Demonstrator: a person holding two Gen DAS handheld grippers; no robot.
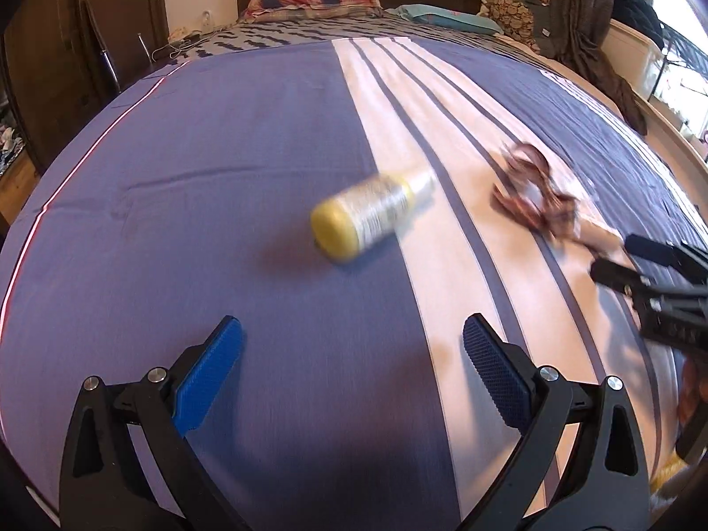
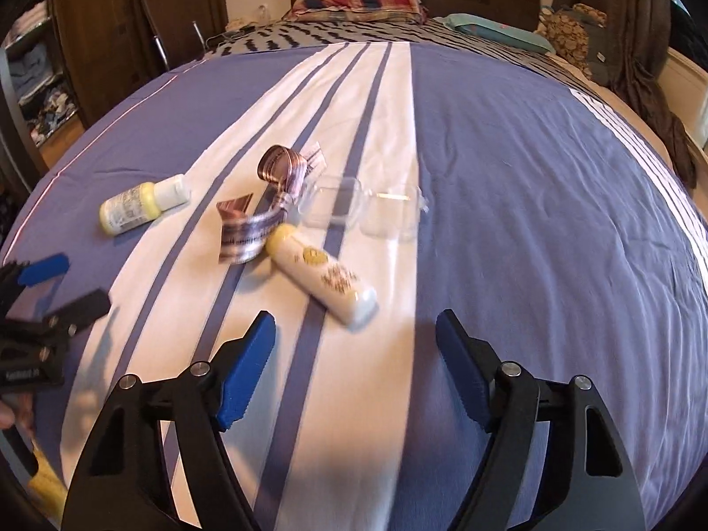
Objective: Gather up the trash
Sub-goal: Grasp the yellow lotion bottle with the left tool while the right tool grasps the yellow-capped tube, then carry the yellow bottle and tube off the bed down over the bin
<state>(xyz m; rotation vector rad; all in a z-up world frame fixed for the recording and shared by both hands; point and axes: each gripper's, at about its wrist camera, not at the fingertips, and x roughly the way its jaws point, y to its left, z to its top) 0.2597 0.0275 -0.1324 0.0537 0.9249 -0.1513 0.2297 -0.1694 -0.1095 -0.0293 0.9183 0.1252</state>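
On the bed (image 2: pixel 509 186), lying uncollected left to right: yellow bottle (image 2: pixel 141 205) left of the ribbon (image 2: pixel 265 203), clear box (image 2: pixel 358 208) just right of it, white tube (image 2: pixel 323 274) touching its near end. Hovering empty, jaws spread: left gripper (image 1: pixel 352 376), right gripper (image 2: pixel 354 367). Seeing no bin; judging everything remaining.
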